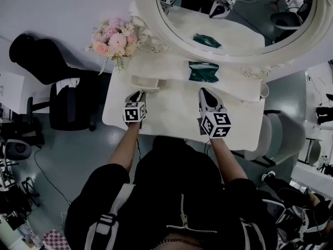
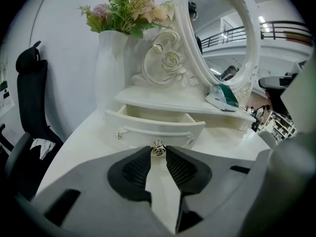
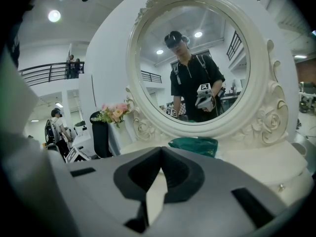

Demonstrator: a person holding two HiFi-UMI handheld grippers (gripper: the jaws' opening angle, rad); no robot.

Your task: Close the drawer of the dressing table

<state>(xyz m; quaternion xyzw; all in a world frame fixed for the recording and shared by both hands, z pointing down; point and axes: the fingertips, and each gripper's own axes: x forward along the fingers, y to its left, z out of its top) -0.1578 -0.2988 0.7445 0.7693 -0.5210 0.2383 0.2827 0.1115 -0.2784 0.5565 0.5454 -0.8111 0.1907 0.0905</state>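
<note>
No brand or label is readable. Print on green pack (image 1: 203, 72) is too small to make out; the only markings are black-and-white square codes on the gripper cubes.

Drawer (image 2: 157, 127) sits in the low raised tier at the left of the dressing table (image 1: 171, 113), below the white vase (image 2: 111, 68) of pink flowers (image 1: 115, 38), beside the round mirror (image 1: 151, 14). It is pulled out and open. Cream-white, with a curved front, a raised rope-like trim across it with a small fitting at each end, and a small silver rose-shaped knob (image 2: 158, 149) in the centre.

Left gripper (image 2: 158, 153): jaws narrowed to a small gap, tips pinched on the knob from both sides, pointing down at the drawer front.

Right gripper (image 3: 159, 151): jaw tips together with nothing between them, over the tabletop to the right, apart from the drawer, aimed toward the mirror and the green pack.
</note>
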